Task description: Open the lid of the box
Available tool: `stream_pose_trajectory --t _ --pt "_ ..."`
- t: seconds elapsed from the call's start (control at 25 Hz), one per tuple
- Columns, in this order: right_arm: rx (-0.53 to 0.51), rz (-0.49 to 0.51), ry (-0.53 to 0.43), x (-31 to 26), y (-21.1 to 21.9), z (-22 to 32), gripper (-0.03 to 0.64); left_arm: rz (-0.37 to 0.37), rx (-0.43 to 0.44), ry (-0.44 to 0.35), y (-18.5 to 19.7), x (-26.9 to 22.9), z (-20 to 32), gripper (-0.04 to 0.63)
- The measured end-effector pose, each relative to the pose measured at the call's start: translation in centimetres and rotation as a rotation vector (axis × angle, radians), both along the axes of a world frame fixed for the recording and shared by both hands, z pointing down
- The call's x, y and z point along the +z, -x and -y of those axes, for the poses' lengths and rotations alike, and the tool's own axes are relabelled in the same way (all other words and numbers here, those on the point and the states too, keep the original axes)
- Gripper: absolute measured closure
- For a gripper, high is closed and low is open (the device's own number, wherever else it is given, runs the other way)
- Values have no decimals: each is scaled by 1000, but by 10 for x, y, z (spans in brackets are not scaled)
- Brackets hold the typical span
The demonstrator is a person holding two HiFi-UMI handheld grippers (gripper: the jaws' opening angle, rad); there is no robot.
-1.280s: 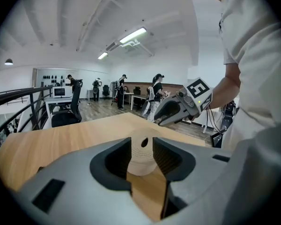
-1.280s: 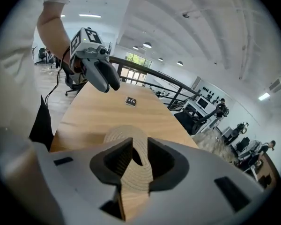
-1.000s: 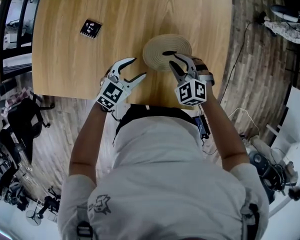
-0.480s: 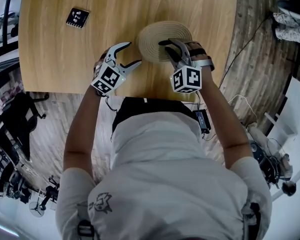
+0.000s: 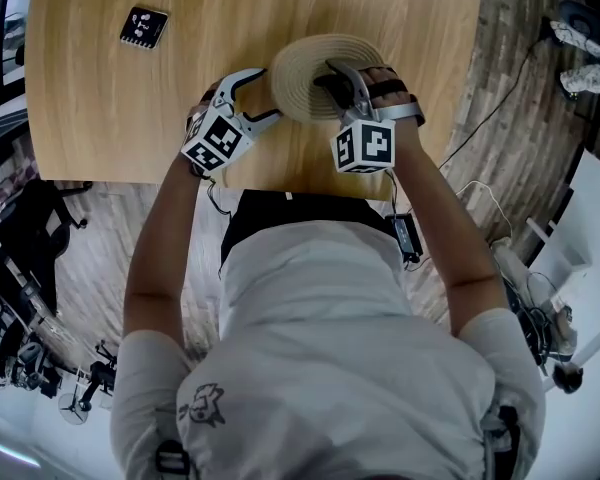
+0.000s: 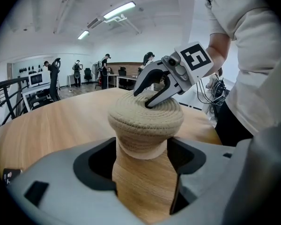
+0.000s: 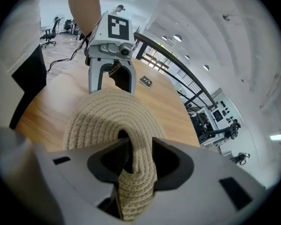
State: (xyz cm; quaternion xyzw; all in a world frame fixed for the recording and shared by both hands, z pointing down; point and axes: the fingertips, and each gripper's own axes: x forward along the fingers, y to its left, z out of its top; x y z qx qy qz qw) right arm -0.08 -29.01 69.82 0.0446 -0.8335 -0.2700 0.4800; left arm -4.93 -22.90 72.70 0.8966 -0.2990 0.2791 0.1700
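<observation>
A round woven rope box point(image 5: 298, 60) with its lid point(image 6: 145, 116) on stands near the front edge of the wooden table point(image 5: 120, 108). My left gripper point(image 5: 268, 95) is open, and its jaws have just been opening. Its fingertips reach the box's left side with nothing between them. My right gripper point(image 5: 330, 76) hangs over the lid's middle. The lid's rope loop handle point(image 7: 133, 165) stands between its jaws, which have just been closing a little. I see no squeeze on the loop. The left gripper point(image 7: 110, 86) shows beyond the lid.
A small black marker card point(image 5: 144, 26) lies at the table's far left. The table's front edge runs just below both grippers. Beyond the table are a wood floor with cables point(image 5: 500, 98), a railing and people at distant desks.
Both grippers have come down and forward to the box. The left jaws spread wider and reached the box's side. The right gripper settled over the lid with the loop between its jaws.
</observation>
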Motion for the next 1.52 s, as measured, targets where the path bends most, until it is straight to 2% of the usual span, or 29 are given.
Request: stream_pose_trajectory --t 0.44,0.68,1.08,1.52 --pt "-52 70 -143 -5 3 -4 485 7 12 -9 -4 1 1 275" --pt "-73 102 -171 -4 0 -10 554 10 8 -13 -5 1 2 285" --pt "-82 115 -195 -13 -3 -14 571 12 14 -15 -5 1 1 290" --pt "-3 163 -218 -44 -12 -15 580 11 23 -20 -6 1 1 298"
